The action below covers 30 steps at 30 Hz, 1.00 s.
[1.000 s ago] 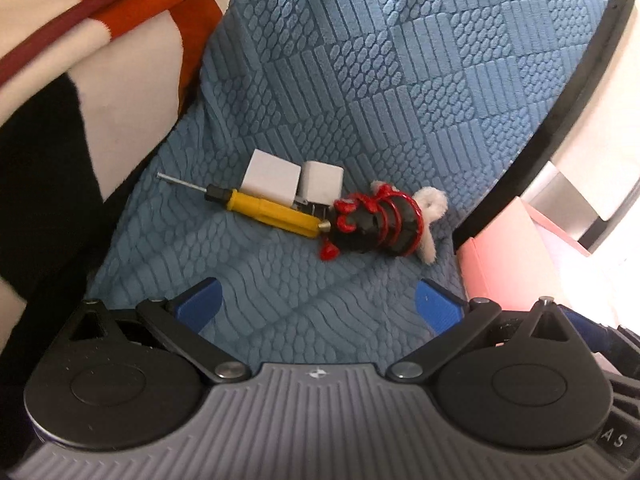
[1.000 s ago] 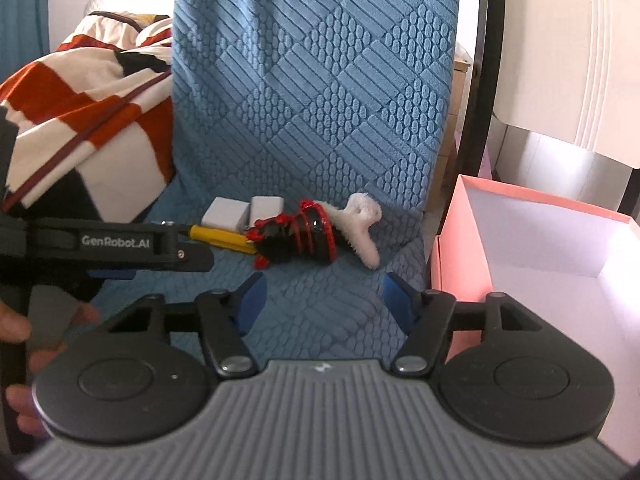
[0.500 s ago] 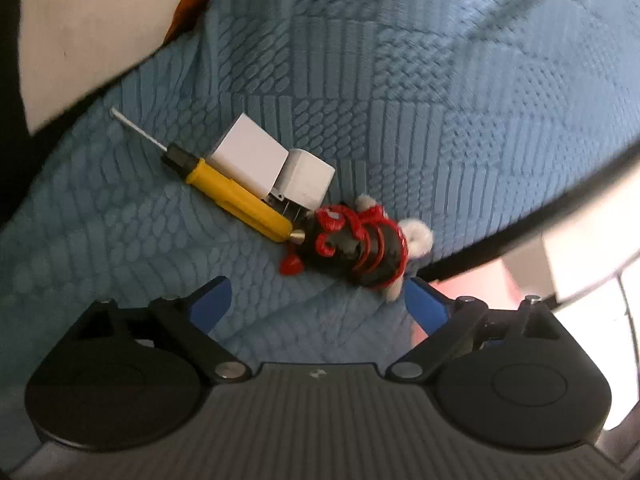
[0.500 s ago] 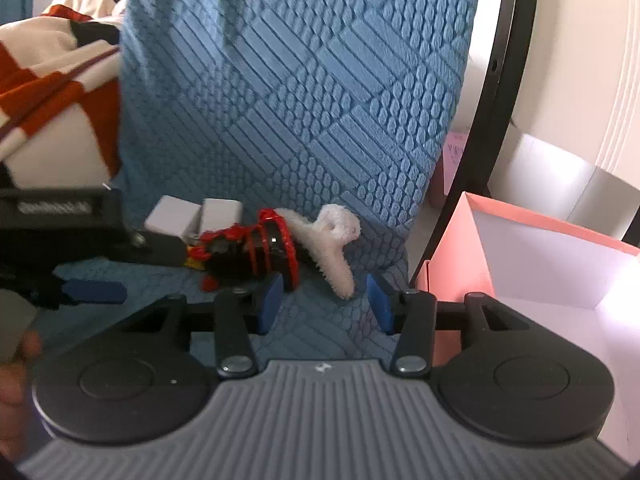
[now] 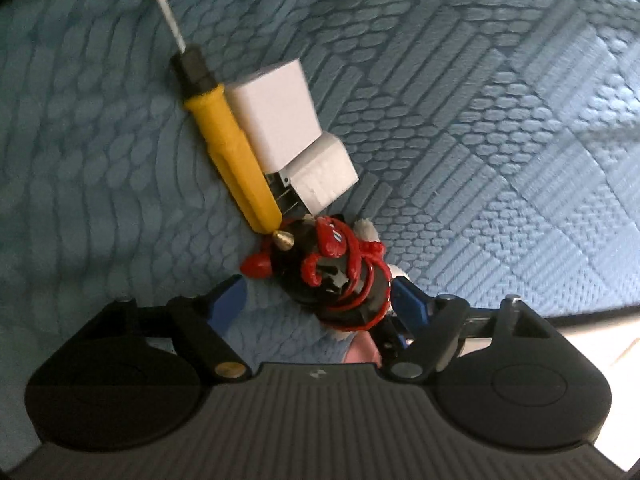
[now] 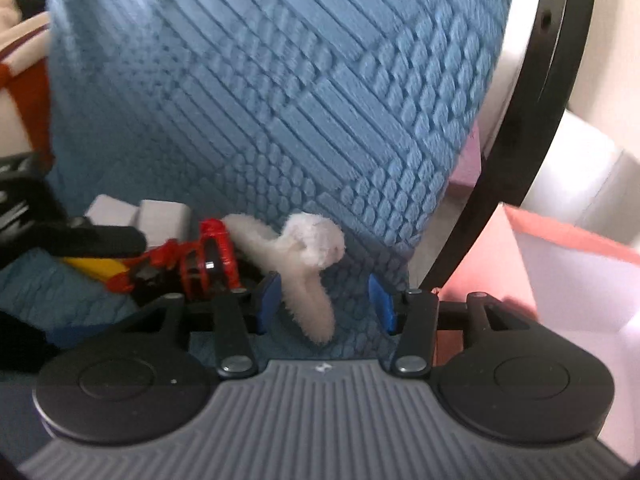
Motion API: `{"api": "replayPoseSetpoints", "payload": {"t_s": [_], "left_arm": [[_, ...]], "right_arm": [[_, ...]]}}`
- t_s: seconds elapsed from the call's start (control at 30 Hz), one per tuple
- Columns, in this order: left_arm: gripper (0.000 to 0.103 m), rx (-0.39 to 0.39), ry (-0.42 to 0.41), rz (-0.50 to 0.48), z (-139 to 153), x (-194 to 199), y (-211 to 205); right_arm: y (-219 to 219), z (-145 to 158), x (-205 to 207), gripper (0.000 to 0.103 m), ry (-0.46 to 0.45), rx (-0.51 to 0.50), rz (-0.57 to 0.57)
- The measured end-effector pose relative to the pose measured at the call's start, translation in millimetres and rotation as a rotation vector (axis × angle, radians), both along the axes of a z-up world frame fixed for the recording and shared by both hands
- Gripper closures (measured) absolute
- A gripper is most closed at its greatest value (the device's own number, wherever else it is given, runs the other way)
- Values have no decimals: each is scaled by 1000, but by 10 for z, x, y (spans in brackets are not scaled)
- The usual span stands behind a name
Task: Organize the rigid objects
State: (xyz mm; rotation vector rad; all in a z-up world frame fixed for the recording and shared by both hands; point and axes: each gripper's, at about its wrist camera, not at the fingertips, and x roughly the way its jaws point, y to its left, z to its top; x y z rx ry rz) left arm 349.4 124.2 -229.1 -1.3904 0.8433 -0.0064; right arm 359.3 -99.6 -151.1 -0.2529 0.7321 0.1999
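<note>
On the blue textured cover (image 5: 460,128), your left gripper (image 5: 318,300) stands with its jaws spread, the red-and-black toy (image 5: 340,276) lying between the blue pads but not clamped. Just beyond it the yellow screwdriver (image 5: 232,160) runs diagonally, touching two white blocks (image 5: 280,116) along its right side. You have bare cover to the left and far right of this cluster.

Your right gripper (image 6: 322,304) is likewise open, with a leg of the white fluffy piece (image 6: 308,264) reaching in between its pads. Close on its right, the black frame edge (image 6: 520,140) and the pink box (image 6: 560,272) bound the room. The left gripper's body hides much of the screwdriver in the right wrist view, and motion blur softens both views.
</note>
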Motion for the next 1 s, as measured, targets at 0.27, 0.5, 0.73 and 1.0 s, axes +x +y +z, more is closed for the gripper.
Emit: {"api": "replayPoseSetpoints", "payload": {"t_s": [0.27, 0.5, 0.73, 1.0], "left_arm": [[24, -28, 54, 48, -75, 151, -196], [24, -71, 66, 151, -109, 49, -129], [39, -59, 75, 145, -122, 71, -143], [43, 14, 52, 92, 3, 128, -173]], "right_arm": [[7, -166, 276, 53, 57, 22, 44], [-45, -203, 380, 60, 133, 69, 55], [25, -259, 273, 81, 139, 20, 77], [80, -116, 83, 96, 130, 44, 48]]}}
